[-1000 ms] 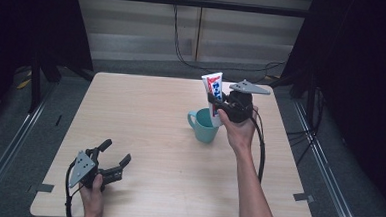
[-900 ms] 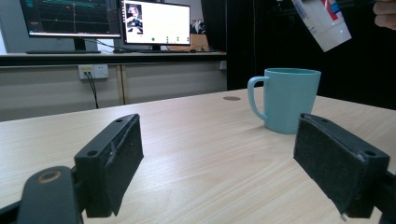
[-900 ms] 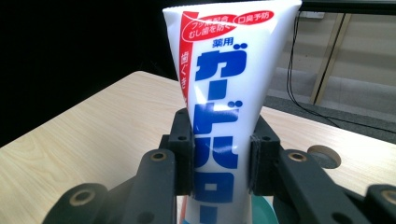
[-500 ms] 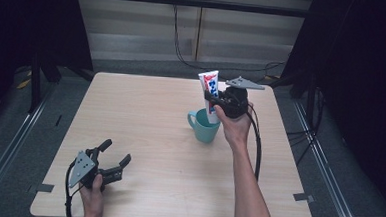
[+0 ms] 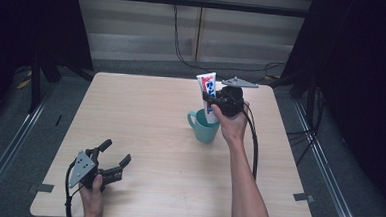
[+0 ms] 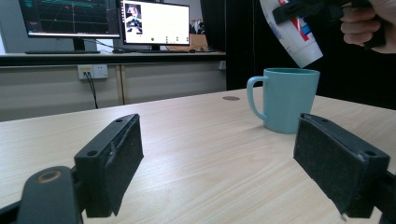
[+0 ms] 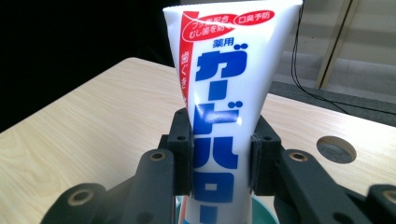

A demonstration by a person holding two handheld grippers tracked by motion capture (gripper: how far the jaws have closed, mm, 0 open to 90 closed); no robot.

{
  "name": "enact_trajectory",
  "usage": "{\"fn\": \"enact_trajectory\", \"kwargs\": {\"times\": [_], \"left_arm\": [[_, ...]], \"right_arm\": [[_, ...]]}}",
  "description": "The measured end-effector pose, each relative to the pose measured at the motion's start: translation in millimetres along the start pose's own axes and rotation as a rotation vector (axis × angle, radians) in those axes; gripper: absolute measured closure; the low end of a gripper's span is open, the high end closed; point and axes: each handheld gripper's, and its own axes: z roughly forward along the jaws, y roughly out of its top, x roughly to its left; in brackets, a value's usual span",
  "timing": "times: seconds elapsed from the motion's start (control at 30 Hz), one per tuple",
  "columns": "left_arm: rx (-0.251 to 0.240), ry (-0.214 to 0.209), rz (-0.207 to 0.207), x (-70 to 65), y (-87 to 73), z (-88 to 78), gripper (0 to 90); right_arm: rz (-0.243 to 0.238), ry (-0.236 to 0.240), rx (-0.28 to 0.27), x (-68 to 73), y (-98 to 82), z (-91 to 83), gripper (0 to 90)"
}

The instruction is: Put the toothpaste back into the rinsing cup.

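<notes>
Down at the near left corner of the table (image 5: 146,101), well away from the teal mug (image 5: 203,126), my left gripper (image 5: 114,160) rests on the wood with its jaws spread wide and nothing between them. Past the mug, my right gripper (image 5: 212,103) is clamped on a white toothpaste tube (image 5: 209,97), pads pressing both its sides. I hold the tube upright, slightly tilted, its lower end dipping into the mug's mouth.
</notes>
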Motion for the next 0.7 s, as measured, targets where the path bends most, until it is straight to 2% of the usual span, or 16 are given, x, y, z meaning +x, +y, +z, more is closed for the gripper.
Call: {"fn": "enact_trajectory", "kwargs": {"times": [0.17,0.47,0.53,0.7], "left_arm": [[0.001,0.003,0.003,0.5,0.1,-0.1,15.6],[0.001,0.002,0.004,0.5,0.1,-0.1,15.6],[0.001,0.002,0.003,0.5,0.1,-0.1,15.6],[0.001,0.003,0.003,0.5,0.1,-0.1,15.6]], "right_arm": [[-0.013,0.002,0.022,0.5,-6.0,9.2,67.7],[-0.012,-0.006,0.040,-1.0,-17.8,14.0,67.4],[-0.020,-0.006,0.064,-1.3,-20.2,16.9,67.3],[-0.009,-0.004,0.066,-2.6,-24.4,19.6,67.1]]}}
